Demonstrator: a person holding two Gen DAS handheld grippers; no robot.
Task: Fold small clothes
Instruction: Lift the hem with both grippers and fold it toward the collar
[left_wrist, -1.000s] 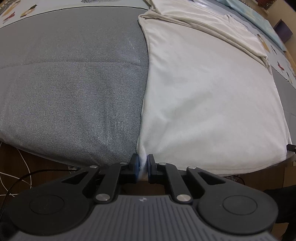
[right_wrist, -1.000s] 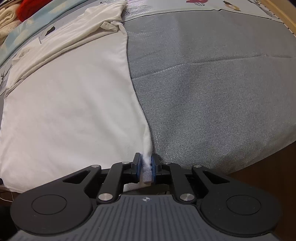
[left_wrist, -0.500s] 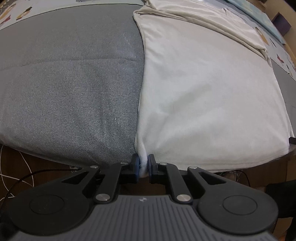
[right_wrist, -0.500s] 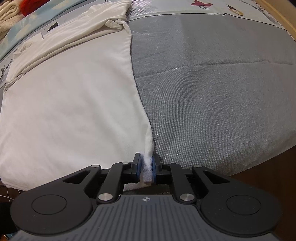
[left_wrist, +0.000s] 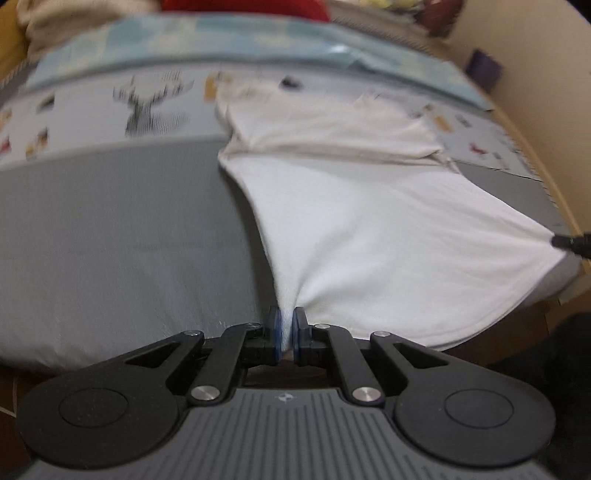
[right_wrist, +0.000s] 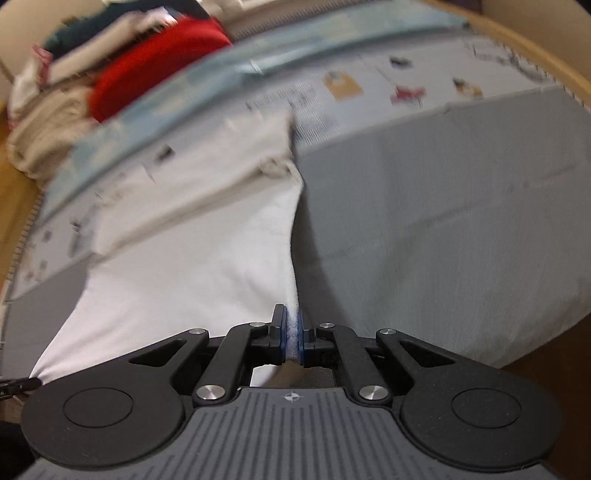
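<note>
Left wrist view: our left gripper (left_wrist: 287, 329) has its fingers clamped on the near left corner of the white garment (left_wrist: 369, 229), which rises off the grey bed cover (left_wrist: 110, 229) in a taut ridge.
Garment's lie: it stretches forward from our fingers toward its folded far end.
Right wrist view: our right gripper (right_wrist: 292, 334) pinches the near right corner of the same garment (right_wrist: 192, 266).
Coming move: we judge both held corners must travel forward together, along the long axis.
</note>
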